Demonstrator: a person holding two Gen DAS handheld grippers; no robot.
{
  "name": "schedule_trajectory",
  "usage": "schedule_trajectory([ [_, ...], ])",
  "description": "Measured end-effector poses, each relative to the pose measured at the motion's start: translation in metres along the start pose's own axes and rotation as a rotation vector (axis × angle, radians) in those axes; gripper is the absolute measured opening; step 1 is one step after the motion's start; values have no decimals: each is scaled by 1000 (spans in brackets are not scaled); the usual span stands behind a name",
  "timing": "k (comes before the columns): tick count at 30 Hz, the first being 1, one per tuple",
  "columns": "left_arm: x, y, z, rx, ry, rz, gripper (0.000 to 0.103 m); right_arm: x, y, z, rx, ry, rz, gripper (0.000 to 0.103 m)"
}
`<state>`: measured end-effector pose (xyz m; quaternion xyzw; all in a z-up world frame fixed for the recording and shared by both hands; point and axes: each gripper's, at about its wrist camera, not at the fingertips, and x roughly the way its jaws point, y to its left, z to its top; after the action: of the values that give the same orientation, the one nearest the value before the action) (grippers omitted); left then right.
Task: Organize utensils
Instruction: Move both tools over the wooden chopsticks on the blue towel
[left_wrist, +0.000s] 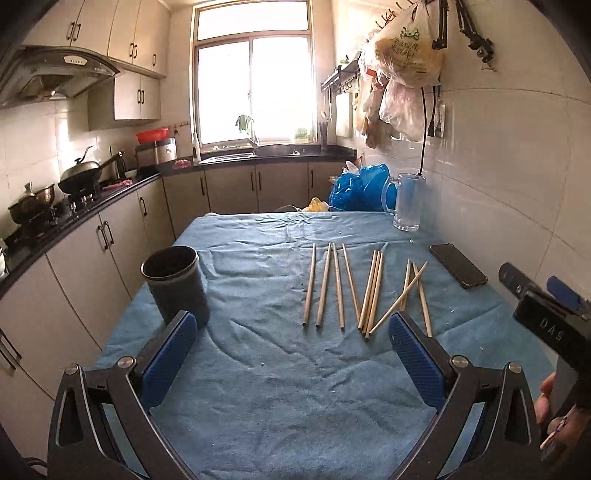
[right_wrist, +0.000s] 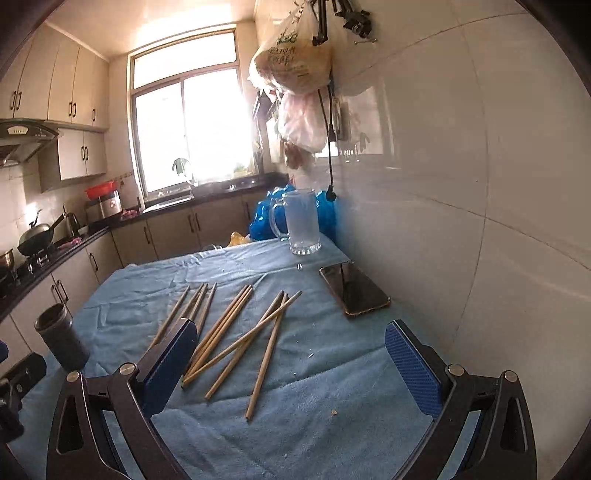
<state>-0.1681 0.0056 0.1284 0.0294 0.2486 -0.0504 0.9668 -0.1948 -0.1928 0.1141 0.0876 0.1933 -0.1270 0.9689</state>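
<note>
Several wooden chopsticks (left_wrist: 364, 291) lie side by side on the blue cloth, some crossed at the right; they also show in the right wrist view (right_wrist: 236, 336). A dark empty cup (left_wrist: 175, 282) stands upright at the table's left, also seen in the right wrist view (right_wrist: 61, 338). My left gripper (left_wrist: 291, 343) is open and empty, above the cloth short of the chopsticks. My right gripper (right_wrist: 291, 354) is open and empty, with the near chopstick ends between its fingers; its body shows at the right edge of the left wrist view (left_wrist: 546, 306).
A black phone (left_wrist: 458, 265) lies at the table's right by the tiled wall, also in the right wrist view (right_wrist: 354, 290). A glass mug (left_wrist: 406, 201) stands at the back right. Blue plastic bags (left_wrist: 360, 188) sit behind the table. Kitchen counter with pots runs along the left.
</note>
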Motion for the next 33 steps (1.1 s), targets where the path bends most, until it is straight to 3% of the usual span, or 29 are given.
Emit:
schedule_trajectory([
  [21,-18,8,-5,-21,7,-8,103,-52,12,3,-57,-145,-65,103],
  [33,-13,12,2,-30,45,15,103,-43,12,3,-65,-120,-60,103],
])
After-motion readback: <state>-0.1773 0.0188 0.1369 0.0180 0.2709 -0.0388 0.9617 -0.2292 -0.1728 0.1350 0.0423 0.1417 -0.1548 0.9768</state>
